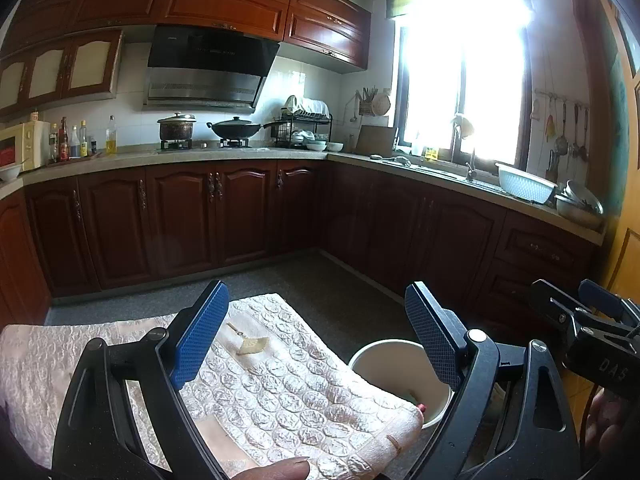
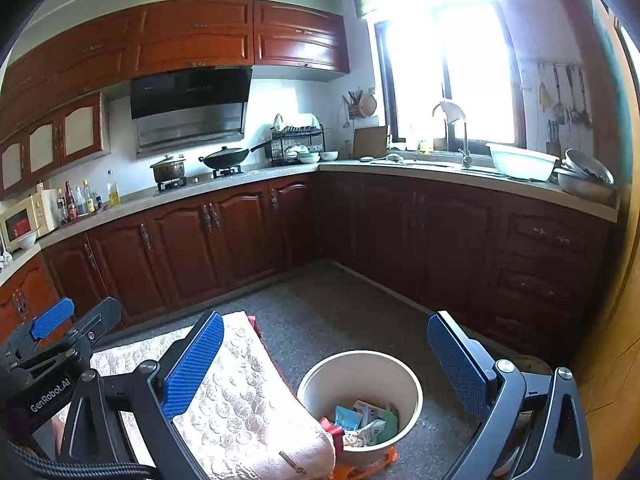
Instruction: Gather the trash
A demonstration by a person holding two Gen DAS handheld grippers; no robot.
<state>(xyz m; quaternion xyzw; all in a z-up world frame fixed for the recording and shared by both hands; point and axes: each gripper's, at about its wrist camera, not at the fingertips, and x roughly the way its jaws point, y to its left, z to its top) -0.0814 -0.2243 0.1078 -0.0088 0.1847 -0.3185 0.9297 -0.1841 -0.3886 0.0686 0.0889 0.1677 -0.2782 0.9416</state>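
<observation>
Trash collection, late stage: bin loaded, both hands empty.

Taking the bin (image 2: pixel 360 400) as your landmark: kitchen cabinets (image 2: pixel 240 240) stand well behind it across grey floor (image 2: pixel 340 308); the quilted table (image 2: pixel 240 408) touches its left side; wrappers (image 2: pixel 366 420) already lie inside. One small tan scrap (image 1: pixel 252 345) remains on that table. Your left gripper (image 1: pixel 316 336) and right gripper (image 2: pixel 324 364) show wide jaws holding nothing.
</observation>
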